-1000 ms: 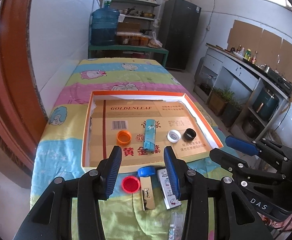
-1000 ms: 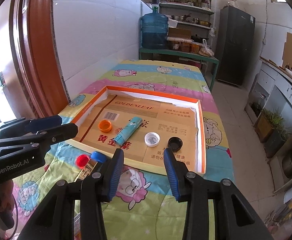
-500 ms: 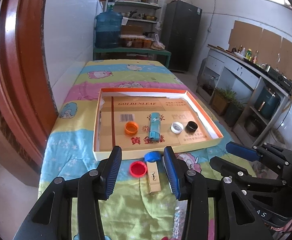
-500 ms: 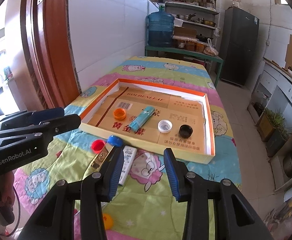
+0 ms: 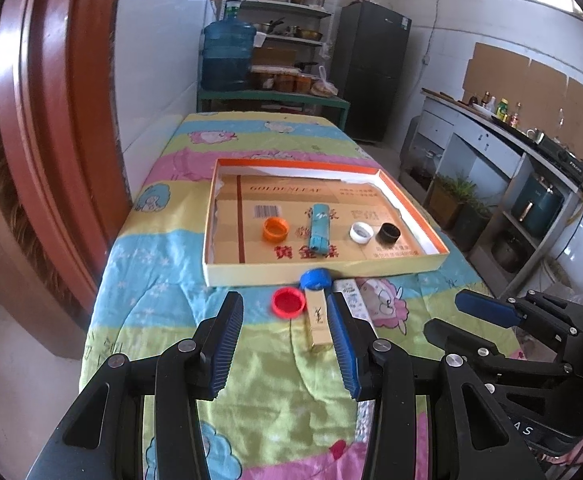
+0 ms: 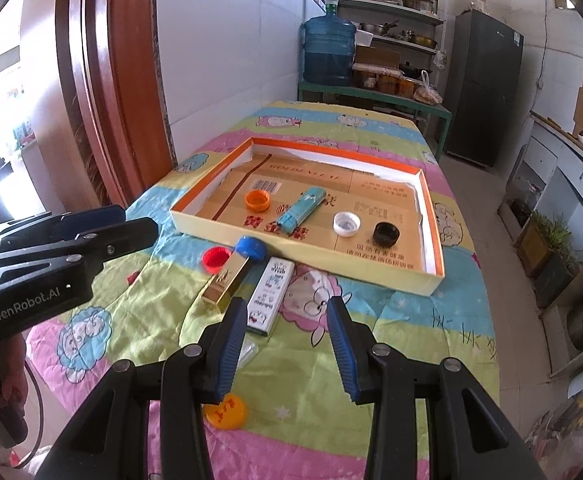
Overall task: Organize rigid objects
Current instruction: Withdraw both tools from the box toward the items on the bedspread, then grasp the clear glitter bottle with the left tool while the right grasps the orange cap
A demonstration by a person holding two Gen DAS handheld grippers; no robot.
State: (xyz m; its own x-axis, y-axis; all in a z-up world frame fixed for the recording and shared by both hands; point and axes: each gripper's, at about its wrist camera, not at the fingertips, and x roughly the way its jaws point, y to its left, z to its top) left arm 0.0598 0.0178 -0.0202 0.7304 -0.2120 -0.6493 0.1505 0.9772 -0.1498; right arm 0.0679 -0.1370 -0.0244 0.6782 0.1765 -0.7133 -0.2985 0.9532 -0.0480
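Note:
A shallow cardboard tray (image 5: 227, 276) (image 6: 435, 280) with an orange rim lies on the patterned cloth. In it are an orange cap (image 5: 275, 229) (image 6: 257, 201), a teal tube (image 5: 319, 227) (image 6: 303, 213), a white cap (image 5: 361, 233) (image 6: 346, 225) and a black cap (image 5: 389, 233) (image 6: 386, 233). In front of the tray lie a red cap (image 5: 288, 302) (image 6: 216, 259), a blue cap (image 5: 315, 279) (image 6: 250, 247), a gold box (image 5: 317, 322) (image 6: 227, 283) and a white box (image 6: 272, 295). An orange-yellow cap (image 6: 226, 411) lies near the right gripper. My left gripper (image 5: 285, 344) is open and empty above the cloth. My right gripper (image 6: 287, 346) is open and empty.
The table stands against a white wall and a red-brown door frame (image 5: 31, 120) on the left. A shelf with a blue water jug (image 5: 227, 56), a dark fridge (image 5: 367, 68) and a counter (image 5: 491, 128) stand beyond. The floor (image 6: 511, 280) drops off on the right.
Both grippers have pulled back and up from the tray. More of the cloth and the loose items in front of the tray show now. Both stay open.

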